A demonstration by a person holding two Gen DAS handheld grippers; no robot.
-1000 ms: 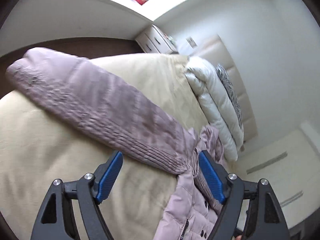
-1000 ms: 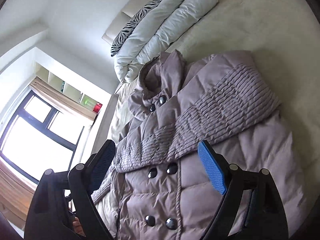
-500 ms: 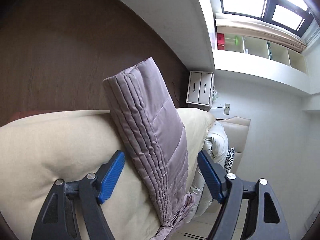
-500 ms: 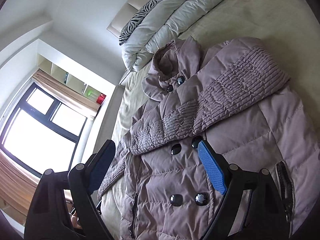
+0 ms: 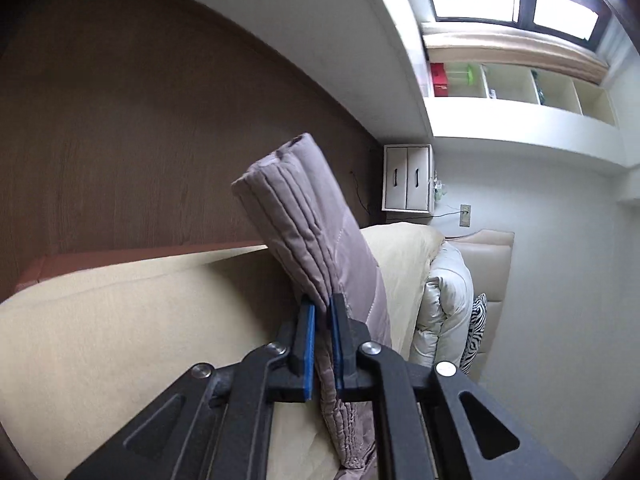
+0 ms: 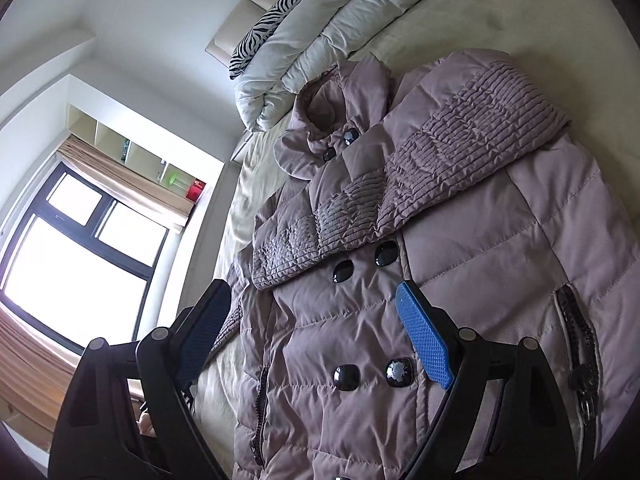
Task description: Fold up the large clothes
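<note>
A mauve quilted jacket (image 6: 460, 248) lies front up on the beige bed (image 6: 500, 8), buttons shut. One sleeve (image 6: 400, 172) is folded across its chest. The other sleeve (image 5: 304, 216) stands up from the bed edge in the left wrist view, cuff uppermost. My left gripper (image 5: 322, 308) is closing on this sleeve a little below the cuff, and its blue pads press the fabric from both sides. My right gripper (image 6: 312, 296) hovers open over the jacket's buttoned front, with nothing pinched between its fingers.
A rolled white duvet (image 6: 340, 28) and a zebra pillow (image 6: 272, 20) lie at the headboard end. A white nightstand (image 5: 408, 184) stands beside the bed on the brown floor (image 5: 120, 140). A window (image 6: 72, 264) and wall shelves are on the left.
My left gripper rolled and swung out to the sleeve's cuff end, then its jaws shut on the sleeve. My right gripper drew back slightly along the jacket's front, still open.
</note>
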